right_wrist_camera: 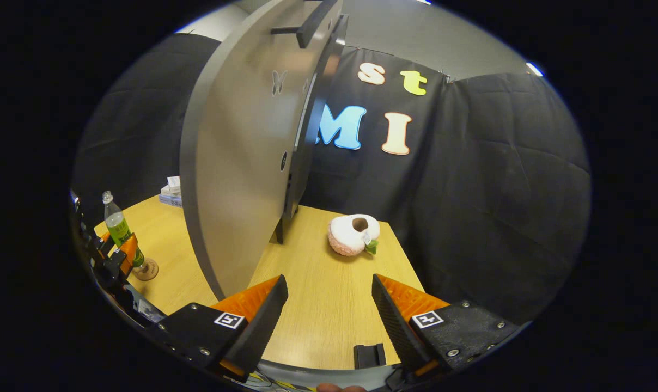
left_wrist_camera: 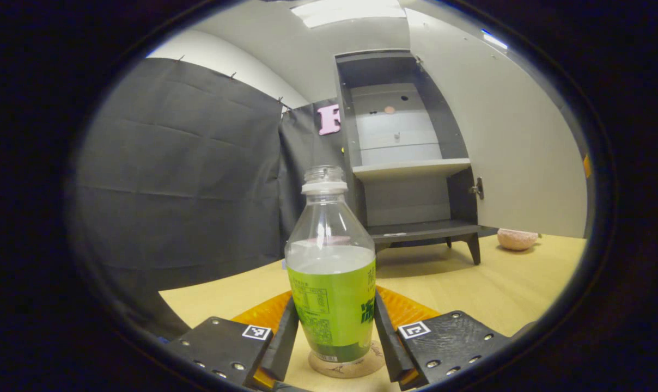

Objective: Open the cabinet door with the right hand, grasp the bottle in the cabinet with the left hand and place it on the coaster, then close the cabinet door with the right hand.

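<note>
The bottle [left_wrist_camera: 331, 267] — clear plastic, with a green label around its lower half and no cap on its threaded neck — stands upright on a small round coaster [left_wrist_camera: 346, 367] on the light wooden table [left_wrist_camera: 503, 283]. In the left gripper view, the left gripper [left_wrist_camera: 333, 332] has one finger on each side of the bottle's labelled body. The fingers sit right against the label, but whether they press on it or merely flank it cannot be told.

Behind the bottle stands the dark cabinet [left_wrist_camera: 405, 163], raised on short legs, with a pale shelf [left_wrist_camera: 413, 167] across its middle. Its door [left_wrist_camera: 498, 136] is swung wide open toward the right, and a small metal latch shows on the door's inner edge. A pinkish plush toy [left_wrist_camera: 517, 238] lies on the table beyond the door.

In the right gripper view, the right gripper [right_wrist_camera: 329, 310] hovers above the table with its fingers spread wide apart and nothing between them. The grey cabinet door [right_wrist_camera: 242, 163] rises just ahead and to the left, edge-on, with a bar handle [right_wrist_camera: 312, 22] near its top. The plush toy [right_wrist_camera: 353, 234] rests on the table to the right of the door. Far left in this view, the bottle [right_wrist_camera: 119, 231] appears on its coaster [right_wrist_camera: 146, 269] with the left gripper [right_wrist_camera: 123, 246] around it. A small stack of boxes [right_wrist_camera: 171, 193] sits at the table's far edge.
</note>
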Motion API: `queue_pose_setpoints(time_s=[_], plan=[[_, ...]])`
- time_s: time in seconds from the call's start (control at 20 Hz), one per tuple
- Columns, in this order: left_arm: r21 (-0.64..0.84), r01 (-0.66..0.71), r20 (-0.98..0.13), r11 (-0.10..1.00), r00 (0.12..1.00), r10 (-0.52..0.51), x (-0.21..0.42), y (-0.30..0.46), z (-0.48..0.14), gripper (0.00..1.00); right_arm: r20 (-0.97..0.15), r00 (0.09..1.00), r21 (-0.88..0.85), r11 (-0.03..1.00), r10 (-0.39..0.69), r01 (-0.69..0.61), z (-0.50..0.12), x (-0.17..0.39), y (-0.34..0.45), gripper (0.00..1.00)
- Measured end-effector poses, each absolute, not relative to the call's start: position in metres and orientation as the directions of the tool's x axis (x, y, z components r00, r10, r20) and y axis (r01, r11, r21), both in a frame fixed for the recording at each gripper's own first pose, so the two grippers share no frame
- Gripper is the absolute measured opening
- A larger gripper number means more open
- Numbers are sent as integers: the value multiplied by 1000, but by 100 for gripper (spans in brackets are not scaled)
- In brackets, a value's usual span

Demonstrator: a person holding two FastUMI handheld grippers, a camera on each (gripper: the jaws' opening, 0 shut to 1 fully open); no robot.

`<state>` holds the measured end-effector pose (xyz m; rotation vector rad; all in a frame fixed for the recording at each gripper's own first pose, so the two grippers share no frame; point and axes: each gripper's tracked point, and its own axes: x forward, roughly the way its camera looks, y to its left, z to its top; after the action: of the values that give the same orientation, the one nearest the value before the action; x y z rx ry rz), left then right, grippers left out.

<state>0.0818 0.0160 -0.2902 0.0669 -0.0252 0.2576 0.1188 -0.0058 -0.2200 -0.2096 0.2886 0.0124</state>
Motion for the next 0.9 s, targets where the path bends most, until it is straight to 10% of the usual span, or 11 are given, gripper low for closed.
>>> queue_pose_setpoints(time_s=[0.15,0.2,0.35,0.55,0.9], plan=[[65,-245,24,967,969,244,82,14,-299,62,-341,940,-168,984,-2,-59,-239,121,-1,96],[69,-247,14,967,969,246,81,14,-302,77,-341,940,-154,987,-2,-54,-239,121,-2,97],[59,-244,28,968,970,243,81,13,-301,71,-314,949,-152,987,1,-52,-231,122,3,95],[65,-253,39,965,967,251,80,15,-296,94,-308,951,-186,978,36,-97,-233,122,16,95],[50,-232,69,971,971,229,74,19,-259,88,-299,954,-142,987,30,-75,-220,127,13,96]])
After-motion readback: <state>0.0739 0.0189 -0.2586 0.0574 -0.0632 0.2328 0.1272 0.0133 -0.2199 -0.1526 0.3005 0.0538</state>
